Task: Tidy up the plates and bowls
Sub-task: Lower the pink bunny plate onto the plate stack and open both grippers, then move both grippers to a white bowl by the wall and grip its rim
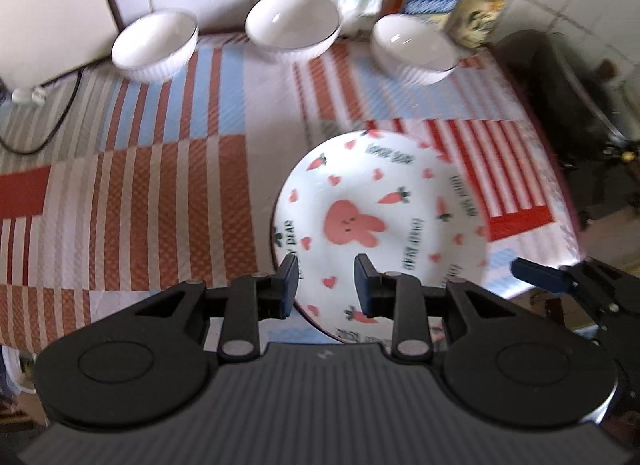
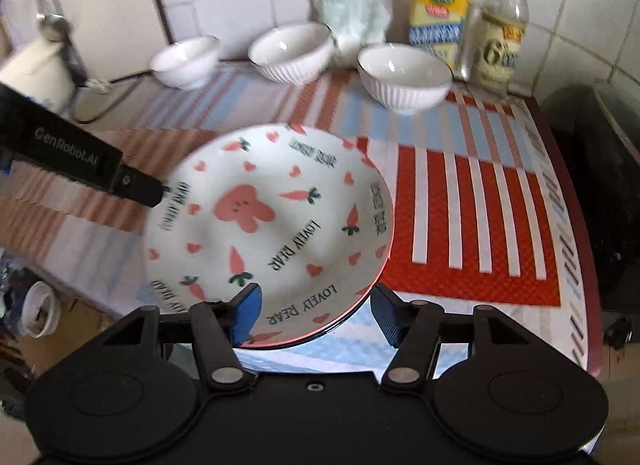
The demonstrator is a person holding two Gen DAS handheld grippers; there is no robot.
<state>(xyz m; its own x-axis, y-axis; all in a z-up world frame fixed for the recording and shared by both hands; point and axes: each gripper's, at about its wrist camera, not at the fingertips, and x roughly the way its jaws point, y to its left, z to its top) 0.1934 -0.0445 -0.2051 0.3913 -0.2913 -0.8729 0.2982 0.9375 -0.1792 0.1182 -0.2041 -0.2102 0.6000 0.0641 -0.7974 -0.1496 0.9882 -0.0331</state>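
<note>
A white plate (image 1: 380, 221) printed with a pink rabbit, carrots and hearts lies on the striped tablecloth (image 1: 160, 185), on top of at least one other plate whose rims show beneath (image 2: 340, 321). My left gripper (image 1: 327, 285) hangs open over the plate's near-left rim, touching nothing. My right gripper (image 2: 316, 313) is open too, with the plate's (image 2: 272, 225) near rim lying between its blue pads (image 2: 246, 311). Three white ribbed bowls stand apart in a row at the back: left (image 1: 156, 45), middle (image 1: 292, 25), right (image 1: 412, 49).
Behind the bowls are a crumpled plastic bag (image 2: 352, 21) and two bottles (image 2: 440, 17) against the tiled wall. A white appliance with a dark cable (image 1: 52, 121) stands at the far left. The table edge (image 2: 576, 265) drops off on the right, next to a dark object (image 2: 600, 185).
</note>
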